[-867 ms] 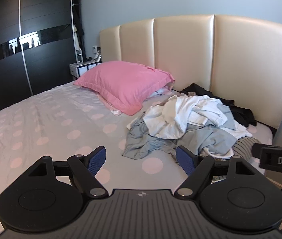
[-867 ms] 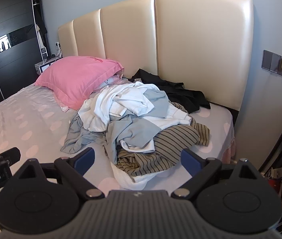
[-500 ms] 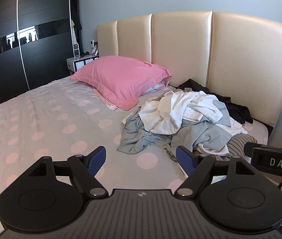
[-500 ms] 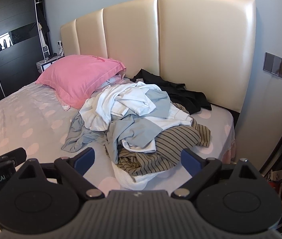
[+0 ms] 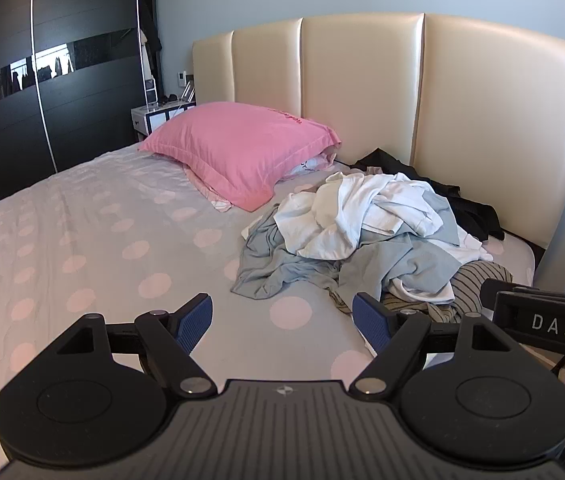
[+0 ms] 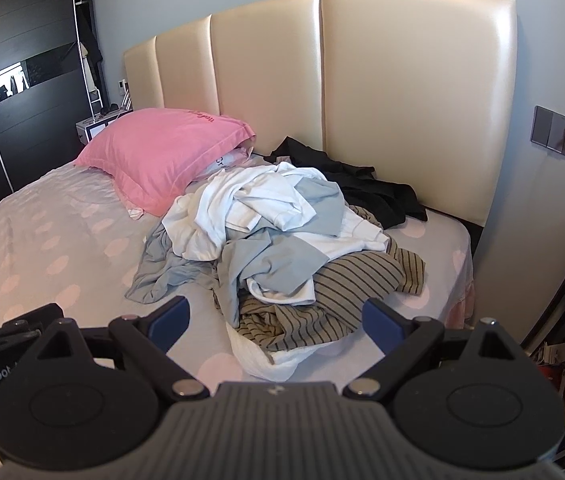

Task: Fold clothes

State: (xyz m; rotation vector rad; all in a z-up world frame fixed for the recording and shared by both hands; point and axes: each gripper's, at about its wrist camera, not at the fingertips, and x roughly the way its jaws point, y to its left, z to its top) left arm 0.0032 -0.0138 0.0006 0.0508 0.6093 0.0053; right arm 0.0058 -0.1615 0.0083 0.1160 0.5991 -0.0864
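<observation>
The pile of clothes (image 6: pixel 278 240) lies heaped on the bed (image 5: pixel 94 248) beside the pink pillow (image 5: pixel 242 148), near the headboard (image 6: pixel 402 92). Both the left gripper (image 5: pixel 282 318) and right gripper (image 6: pixel 276 314) have drawn slightly closer, jaws spread and empty.

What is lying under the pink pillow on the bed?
Under the pink pillow, a lighter printed fabric sticks out at its headboard end; whether it is another pillow stays covered.

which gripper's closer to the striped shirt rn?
Right. The right gripper hangs open just short of the striped shirt; the left gripper sits further left, over bare sheet.
</observation>
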